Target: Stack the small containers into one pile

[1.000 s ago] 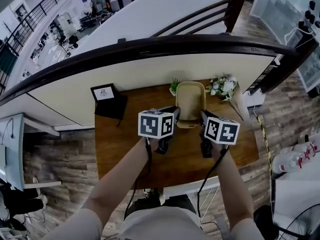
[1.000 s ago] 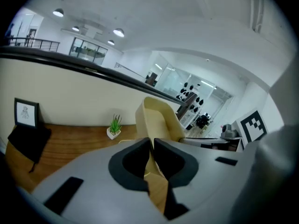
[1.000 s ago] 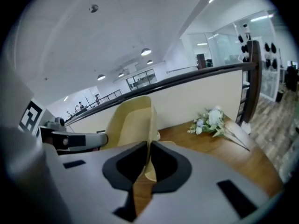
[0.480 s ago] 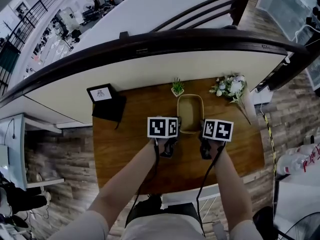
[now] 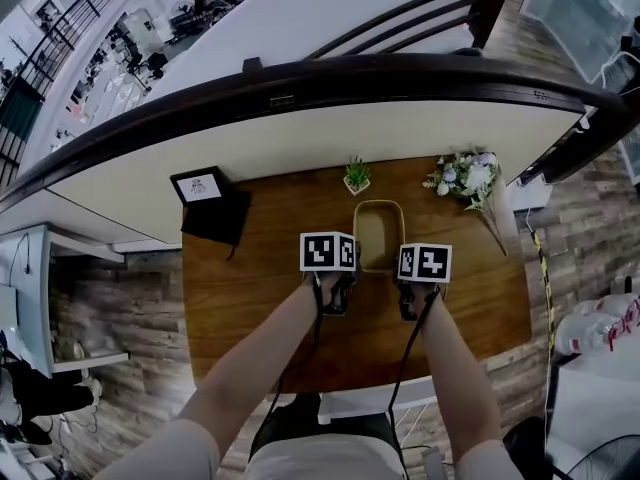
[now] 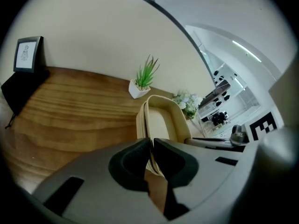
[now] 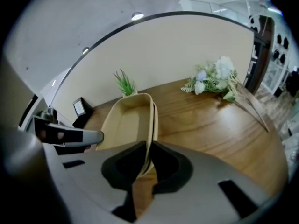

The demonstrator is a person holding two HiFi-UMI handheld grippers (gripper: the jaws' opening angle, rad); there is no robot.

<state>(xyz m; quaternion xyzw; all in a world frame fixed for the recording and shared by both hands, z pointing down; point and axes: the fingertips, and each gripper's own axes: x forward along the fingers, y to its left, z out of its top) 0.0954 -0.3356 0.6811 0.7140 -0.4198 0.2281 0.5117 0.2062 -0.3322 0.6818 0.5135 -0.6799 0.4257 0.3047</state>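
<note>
The beige, rounded-rectangular plastic container (image 5: 380,234), whose rim shows as two edges, one set inside the other, is held from both sides at its near end. The left gripper (image 5: 340,290) is closed on the left wall (image 6: 152,148), and the right gripper (image 5: 408,293) is closed on the right wall (image 7: 148,160); in each gripper view the thin wall is seen pinched between the dark pads. The container (image 6: 163,118) extends forward from the jaws and lies between the two grippers. Whether its base touches the surface cannot be told.

Beneath it, the brown wooden table (image 5: 250,298) is seen. Beyond the container's far end, a small green plant in a white pot (image 5: 356,175) is placed. Ahead and to the right of the right gripper, a spray of white flowers (image 5: 465,178) is laid. Far to the left of the left gripper, a black stand with a small framed picture (image 5: 207,193) is set. The table is backed by a curved cream wall topped by a dark rail (image 5: 300,83), and plank flooring (image 5: 110,298) is seen on both sides.
</note>
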